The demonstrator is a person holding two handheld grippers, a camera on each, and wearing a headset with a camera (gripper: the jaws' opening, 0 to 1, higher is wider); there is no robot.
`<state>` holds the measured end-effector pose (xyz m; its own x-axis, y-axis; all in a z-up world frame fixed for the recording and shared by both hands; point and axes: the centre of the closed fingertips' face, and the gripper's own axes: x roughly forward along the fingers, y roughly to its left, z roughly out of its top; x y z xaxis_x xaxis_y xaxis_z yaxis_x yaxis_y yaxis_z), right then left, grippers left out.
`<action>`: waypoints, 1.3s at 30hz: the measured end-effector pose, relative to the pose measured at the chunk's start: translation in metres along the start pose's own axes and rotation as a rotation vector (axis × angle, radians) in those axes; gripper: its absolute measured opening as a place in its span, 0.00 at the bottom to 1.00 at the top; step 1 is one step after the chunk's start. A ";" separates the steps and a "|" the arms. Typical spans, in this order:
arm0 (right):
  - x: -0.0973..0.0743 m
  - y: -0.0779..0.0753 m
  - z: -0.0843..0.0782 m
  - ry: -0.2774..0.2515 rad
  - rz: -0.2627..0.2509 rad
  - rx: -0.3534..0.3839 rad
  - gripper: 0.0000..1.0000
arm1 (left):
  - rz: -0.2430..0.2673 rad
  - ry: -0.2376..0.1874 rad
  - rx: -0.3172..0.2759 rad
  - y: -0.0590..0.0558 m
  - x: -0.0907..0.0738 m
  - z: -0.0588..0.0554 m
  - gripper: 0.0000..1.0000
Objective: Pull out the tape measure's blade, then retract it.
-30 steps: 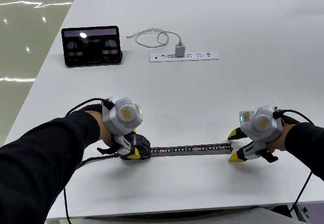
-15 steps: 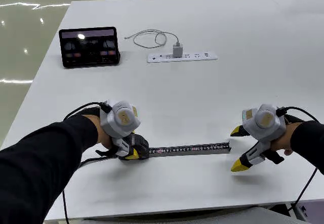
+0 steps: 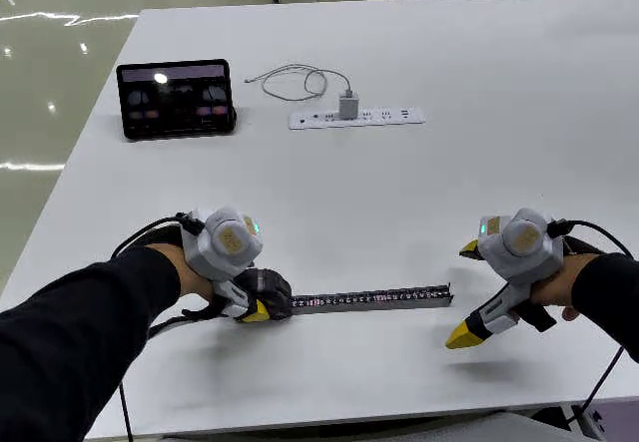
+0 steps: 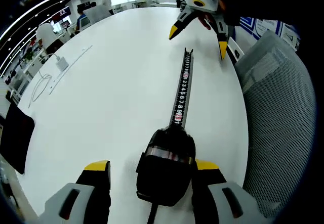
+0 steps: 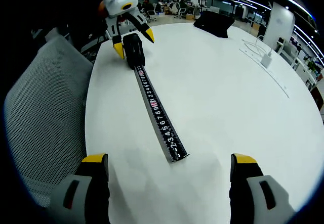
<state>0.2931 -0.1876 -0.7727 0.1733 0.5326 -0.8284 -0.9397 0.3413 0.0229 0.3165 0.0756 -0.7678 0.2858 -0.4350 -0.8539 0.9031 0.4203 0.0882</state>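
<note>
The black tape measure case (image 3: 268, 292) (image 4: 167, 168) lies on the white table near its front edge. My left gripper (image 3: 262, 298) (image 4: 152, 166) is shut on it, yellow-tipped fingers on either side. The blade (image 3: 369, 299) (image 4: 182, 90) (image 5: 157, 115) lies flat on the table, running out to the right. Its hooked end (image 5: 179, 155) rests free in front of my right gripper (image 3: 465, 292) (image 5: 169, 158), which is wide open with nothing between its fingers. In the right gripper view the left gripper (image 5: 133, 43) and the case (image 5: 134, 52) sit at the blade's far end.
A dark tablet (image 3: 175, 98) stands at the back left. A white power strip (image 3: 354, 116) with a charger and coiled white cable (image 3: 295, 81) lies behind the work. A grey mesh chair (image 4: 283, 107) (image 5: 45, 107) is at the table's near edge.
My right gripper has opened wider and drawn slightly back from the blade's end. The blade stays pulled out. The left gripper keeps its hold on the case.
</note>
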 end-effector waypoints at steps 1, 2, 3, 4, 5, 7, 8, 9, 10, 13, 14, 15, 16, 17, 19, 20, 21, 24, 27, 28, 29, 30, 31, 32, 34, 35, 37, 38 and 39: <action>-0.001 0.002 0.000 -0.005 -0.006 0.007 0.96 | 0.045 -0.040 -0.028 0.008 -0.003 0.003 0.67; -0.002 0.003 0.000 -0.010 -0.006 0.009 0.98 | 0.063 -0.062 -0.042 0.011 -0.005 0.005 0.74; -0.003 0.005 -0.002 -0.018 -0.004 0.009 0.98 | 0.084 -0.074 -0.067 0.014 -0.009 0.003 0.76; -0.003 0.006 -0.002 -0.022 -0.003 0.013 0.98 | 0.099 -0.082 -0.081 0.017 -0.012 0.002 0.77; -0.003 0.008 -0.003 -0.021 -0.005 0.018 0.99 | 0.114 -0.085 -0.095 0.019 -0.014 0.000 0.80; -0.003 0.012 -0.004 -0.026 -0.009 0.025 1.00 | 0.090 -0.100 -0.153 0.015 -0.016 -0.004 0.87; -0.004 0.011 -0.005 -0.033 -0.014 0.032 1.00 | 0.094 -0.102 -0.181 0.015 -0.019 -0.007 0.91; -0.005 0.008 -0.006 -0.039 -0.019 0.038 1.00 | 0.093 -0.109 -0.190 0.015 -0.020 -0.008 0.93; -0.006 0.007 -0.006 -0.051 -0.025 0.051 1.00 | 0.096 -0.113 -0.203 0.015 -0.021 -0.010 0.96; -0.010 0.009 0.003 -0.126 -0.056 0.125 1.00 | 0.092 -0.124 -0.295 0.011 -0.026 -0.020 1.00; -0.012 0.010 0.003 -0.137 -0.078 0.127 1.00 | 0.096 -0.148 -0.326 0.008 -0.029 -0.021 1.00; -0.014 0.010 0.001 -0.141 -0.095 0.130 1.00 | 0.101 -0.163 -0.329 0.008 -0.031 -0.023 1.00; -0.016 0.010 -0.001 -0.157 -0.107 0.136 1.00 | 0.117 -0.177 -0.353 0.009 -0.035 -0.027 1.00; -0.017 0.010 -0.003 -0.165 -0.113 0.143 1.00 | 0.117 -0.189 -0.360 0.008 -0.037 -0.030 1.00; -0.018 0.011 -0.010 -0.168 -0.129 0.161 1.00 | 0.144 -0.210 -0.377 0.006 -0.043 -0.037 1.00; -0.019 0.011 -0.013 -0.172 -0.134 0.167 1.00 | 0.160 -0.214 -0.379 0.008 -0.046 -0.040 1.00; -0.021 0.014 -0.016 -0.177 -0.139 0.180 1.00 | 0.173 -0.218 -0.394 0.007 -0.050 -0.045 1.00; -0.027 0.020 -0.019 -0.217 -0.139 0.208 1.00 | 0.191 -0.294 -0.430 0.005 -0.062 -0.043 1.00; -0.034 0.024 -0.022 -0.242 -0.165 0.200 1.00 | 0.176 -0.319 -0.496 -0.005 -0.072 -0.047 1.00; -0.036 0.025 -0.025 -0.237 -0.179 0.201 1.00 | 0.191 -0.324 -0.490 -0.005 -0.075 -0.051 1.00; -0.039 0.025 -0.027 -0.238 -0.191 0.204 1.00 | 0.205 -0.326 -0.480 -0.006 -0.077 -0.054 1.00; -0.042 0.025 -0.027 -0.247 -0.197 0.209 1.00 | 0.223 -0.327 -0.471 -0.005 -0.079 -0.056 1.00; -0.045 0.025 -0.027 -0.261 -0.206 0.212 1.00 | 0.227 -0.332 -0.480 -0.007 -0.082 -0.059 1.00; -0.048 0.026 -0.027 -0.266 -0.211 0.210 1.00 | 0.225 -0.340 -0.493 -0.008 -0.084 -0.060 1.00; -0.055 0.024 -0.030 -0.276 -0.233 0.225 1.00 | 0.228 -0.349 -0.508 -0.009 -0.088 -0.064 1.00; -0.058 0.025 -0.031 -0.285 -0.237 0.233 1.00 | 0.234 -0.347 -0.511 -0.010 -0.089 -0.066 1.00; -0.063 0.026 -0.036 -0.293 -0.249 0.243 1.00 | 0.238 -0.353 -0.523 -0.015 -0.093 -0.069 1.00; -0.065 0.026 -0.040 -0.289 -0.256 0.247 1.00 | 0.236 -0.357 -0.526 -0.016 -0.095 -0.070 1.00; -0.067 0.026 -0.043 -0.290 -0.257 0.251 1.00 | 0.238 -0.356 -0.527 -0.017 -0.097 -0.070 1.00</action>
<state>0.2440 -0.2477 -0.7408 0.5003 0.5885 -0.6351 -0.7610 0.6487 0.0017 0.2508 0.1664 -0.7227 0.6269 -0.4803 -0.6134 0.5517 0.8296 -0.0857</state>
